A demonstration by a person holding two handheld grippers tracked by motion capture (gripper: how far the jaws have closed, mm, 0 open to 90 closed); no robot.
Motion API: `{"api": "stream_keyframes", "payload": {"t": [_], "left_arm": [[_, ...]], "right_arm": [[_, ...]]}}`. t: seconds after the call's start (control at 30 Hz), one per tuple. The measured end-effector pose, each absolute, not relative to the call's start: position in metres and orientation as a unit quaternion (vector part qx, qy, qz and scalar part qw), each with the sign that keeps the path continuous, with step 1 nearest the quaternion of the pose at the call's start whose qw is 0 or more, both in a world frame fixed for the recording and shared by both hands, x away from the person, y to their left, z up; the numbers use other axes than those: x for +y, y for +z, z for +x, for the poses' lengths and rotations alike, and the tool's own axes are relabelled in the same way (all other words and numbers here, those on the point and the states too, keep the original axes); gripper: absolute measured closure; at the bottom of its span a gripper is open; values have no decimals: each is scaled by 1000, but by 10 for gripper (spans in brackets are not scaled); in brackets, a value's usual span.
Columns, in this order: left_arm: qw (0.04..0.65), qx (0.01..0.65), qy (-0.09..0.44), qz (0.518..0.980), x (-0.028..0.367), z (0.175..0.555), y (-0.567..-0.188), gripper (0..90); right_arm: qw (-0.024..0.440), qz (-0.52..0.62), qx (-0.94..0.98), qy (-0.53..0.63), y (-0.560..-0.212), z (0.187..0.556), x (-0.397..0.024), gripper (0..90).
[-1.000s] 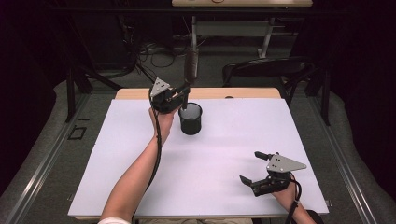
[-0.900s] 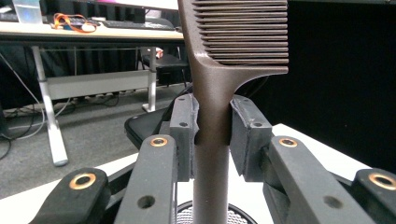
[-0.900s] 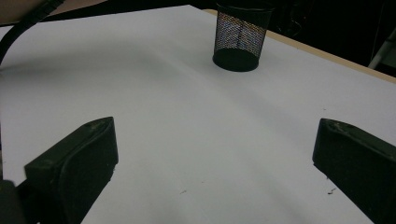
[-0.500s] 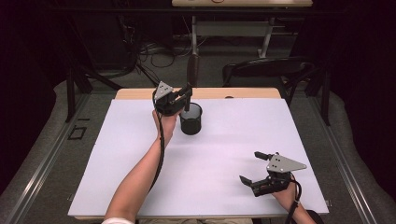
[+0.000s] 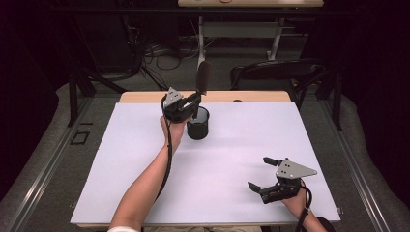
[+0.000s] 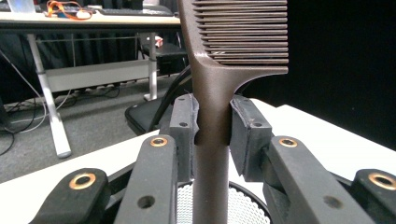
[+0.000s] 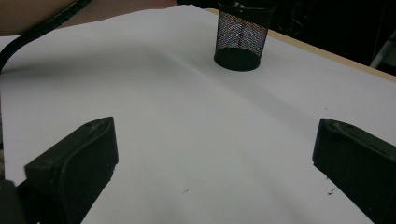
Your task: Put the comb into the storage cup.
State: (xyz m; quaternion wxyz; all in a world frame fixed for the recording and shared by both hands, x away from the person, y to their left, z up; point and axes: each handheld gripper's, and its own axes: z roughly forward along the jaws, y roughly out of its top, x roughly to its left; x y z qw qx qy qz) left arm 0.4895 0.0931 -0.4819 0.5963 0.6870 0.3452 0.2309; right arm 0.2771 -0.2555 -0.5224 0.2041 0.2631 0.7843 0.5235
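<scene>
the left tongs clamp a brown comb upright, its handle inside the mesh cup. the right tongs rest apart, well away from the cup. a tilted release could tip the light cup.

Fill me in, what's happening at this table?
A person works two handheld tools. The left tool is shut on the handle of a dark comb, holding it upright, teeth end up, right above the black mesh cup at the far side of the white table. Whether the handle's lower end is inside the cup is hard to tell. The right tool sits near the table's near right corner, jaws open and empty.
</scene>
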Motion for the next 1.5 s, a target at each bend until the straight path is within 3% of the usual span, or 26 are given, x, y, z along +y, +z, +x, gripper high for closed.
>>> {"api": "stream_keyframes", "payload": {"t": [1.5], "left_arm": [[542,353,238,725,91,487,-496,725]], "right_arm": [[204,262,785,523,-522,277,-255,0]]}}
